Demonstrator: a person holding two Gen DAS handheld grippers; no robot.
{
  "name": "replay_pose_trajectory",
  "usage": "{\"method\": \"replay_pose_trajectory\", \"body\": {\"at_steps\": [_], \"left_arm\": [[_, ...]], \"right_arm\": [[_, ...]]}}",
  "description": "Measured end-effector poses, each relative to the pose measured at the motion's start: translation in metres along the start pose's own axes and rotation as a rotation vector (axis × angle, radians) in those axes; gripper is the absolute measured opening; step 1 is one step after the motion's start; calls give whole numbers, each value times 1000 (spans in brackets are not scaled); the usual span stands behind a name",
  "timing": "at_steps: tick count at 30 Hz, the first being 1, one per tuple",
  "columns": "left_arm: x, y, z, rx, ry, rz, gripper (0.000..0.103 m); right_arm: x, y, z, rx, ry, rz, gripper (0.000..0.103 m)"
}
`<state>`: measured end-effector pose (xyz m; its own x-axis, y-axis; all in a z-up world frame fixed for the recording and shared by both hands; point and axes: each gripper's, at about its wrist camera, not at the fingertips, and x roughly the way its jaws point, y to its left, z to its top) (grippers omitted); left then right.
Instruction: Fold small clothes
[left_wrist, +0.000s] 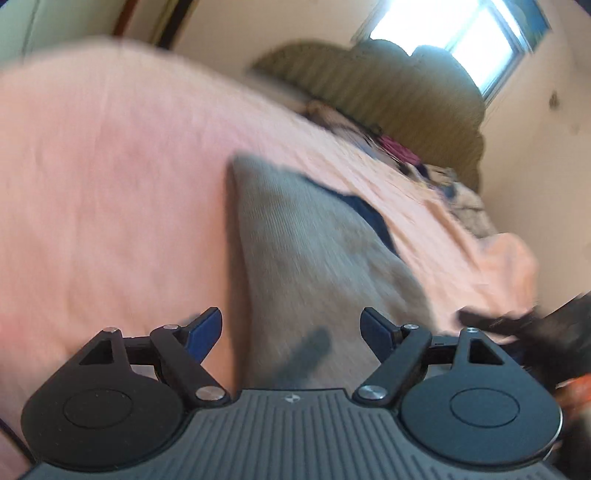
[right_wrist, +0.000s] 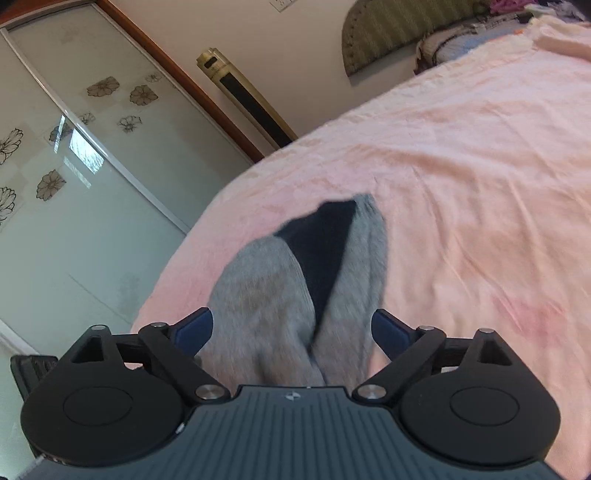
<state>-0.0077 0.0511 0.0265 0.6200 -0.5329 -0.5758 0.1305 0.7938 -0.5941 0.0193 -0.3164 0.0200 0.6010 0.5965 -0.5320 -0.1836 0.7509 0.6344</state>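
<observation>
A grey sock (left_wrist: 314, 258) with a dark navy patch (left_wrist: 369, 218) lies on the pink blanket (left_wrist: 110, 184). My left gripper (left_wrist: 291, 321) hovers over its near end, open, with nothing pinched between the blue pads. In the right wrist view the grey sock (right_wrist: 266, 295) shows as two grey lobes with the navy part (right_wrist: 321, 243) between them. My right gripper (right_wrist: 293, 321) is open; the sock's near end lies between and below its fingers, and the pads do not press on it. The left wrist view is blurred.
An olive padded headboard (left_wrist: 388, 92) and a heap of mixed clothes (left_wrist: 406, 155) lie at the bed's far end. Beyond the bed edge are a flower-printed sliding wardrobe door (right_wrist: 74, 166) and a gold tower appliance (right_wrist: 243, 92). A dark blurred shape (left_wrist: 517, 321) crosses the right edge.
</observation>
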Motion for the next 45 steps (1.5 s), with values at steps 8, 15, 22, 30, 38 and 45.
{"method": "replay_pose_trajectory", "body": {"at_steps": [8,15,22,30,38,45], "left_arm": [[30,10,-1,-108,176,-93,18],[11,4,-4,97,157,-3,21],[-30,-67,5,383,-194,195,70],[79,-90,-16,599,-204,416,76],[79,-82,-12,551,-204,397,83],[81,-79,-9,531,-202,393,85]], "right_arm": [[18,-14,-27,90,202,95,22],[-6,-16,-36,26,193,63,16],[-42,17,2,-18,-86,30,71],[98,51,60,-132,-35,-92,74],[106,40,55,-221,-6,-132,55],[108,54,36,-308,4,-180,75]]}}
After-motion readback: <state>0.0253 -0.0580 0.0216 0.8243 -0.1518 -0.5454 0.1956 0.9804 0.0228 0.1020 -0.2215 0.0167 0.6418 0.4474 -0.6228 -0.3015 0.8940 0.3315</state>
